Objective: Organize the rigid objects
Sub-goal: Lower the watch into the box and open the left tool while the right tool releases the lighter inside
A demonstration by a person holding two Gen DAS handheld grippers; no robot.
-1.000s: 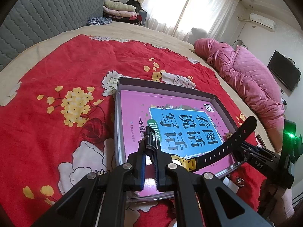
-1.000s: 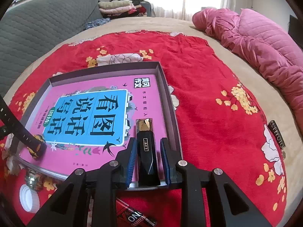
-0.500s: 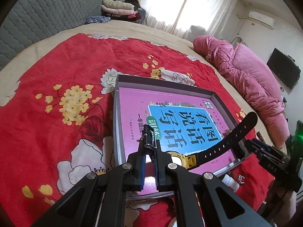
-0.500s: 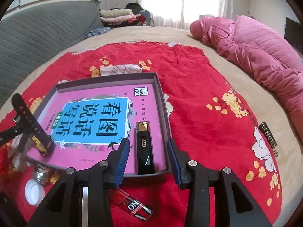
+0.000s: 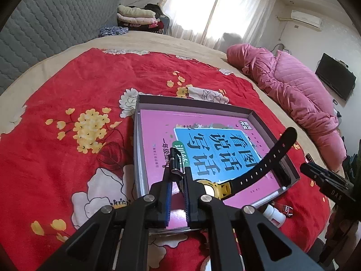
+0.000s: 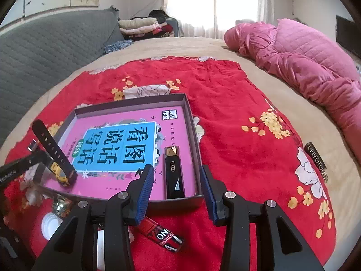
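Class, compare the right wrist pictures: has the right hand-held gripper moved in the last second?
Yes. The right hand-held gripper has opened and drawn back from the black lipstick case, which lies in the box, towards its near wall.

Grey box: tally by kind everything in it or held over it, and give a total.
Pink book with blue title panel: 1
Black faceted case with gold end: 1
Yellow watch with black strap, held by the left tool: 1
Total: 3
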